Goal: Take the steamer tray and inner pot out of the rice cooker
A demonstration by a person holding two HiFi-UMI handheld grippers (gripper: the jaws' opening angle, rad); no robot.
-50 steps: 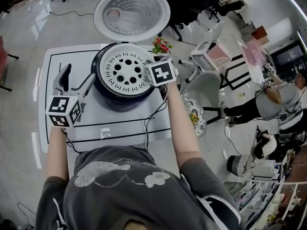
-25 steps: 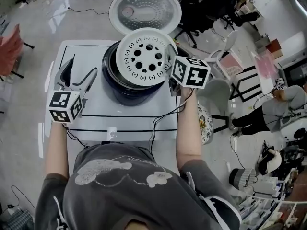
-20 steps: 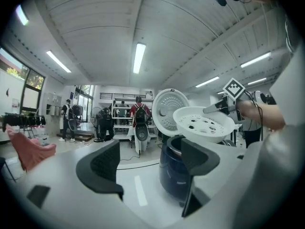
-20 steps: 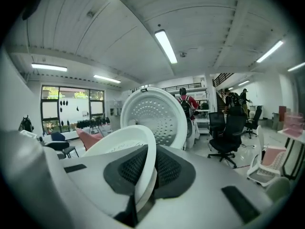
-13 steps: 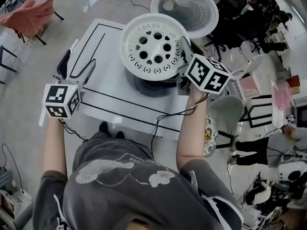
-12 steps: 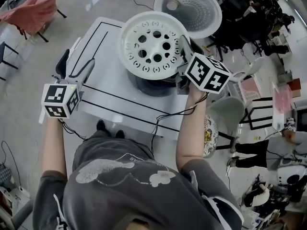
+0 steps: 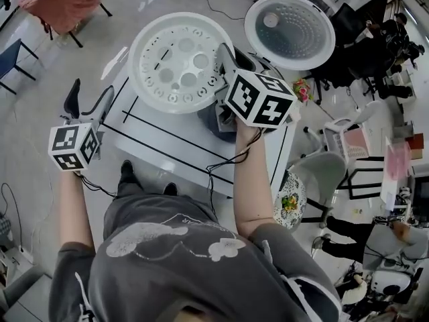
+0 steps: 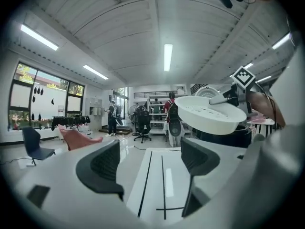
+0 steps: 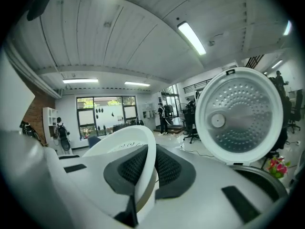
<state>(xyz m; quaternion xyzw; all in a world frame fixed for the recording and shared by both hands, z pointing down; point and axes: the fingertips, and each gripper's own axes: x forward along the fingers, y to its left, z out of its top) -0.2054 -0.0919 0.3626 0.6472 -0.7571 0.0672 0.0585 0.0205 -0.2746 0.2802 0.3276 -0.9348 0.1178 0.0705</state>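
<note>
Nearest the person, the left gripper hangs by the left edge of the white table. Its jaws are spread apart with nothing between them. Further in, the right gripper is clamped on the rim of the white steamer tray, one pad on each side of the wall. It holds the tray in the air over the table, just above and beside the dark rice cooker. Behind that, the cooker's round lid stands open. Farther off, a pink chair sits on the shiny floor, and people stand near the windows.
</note>
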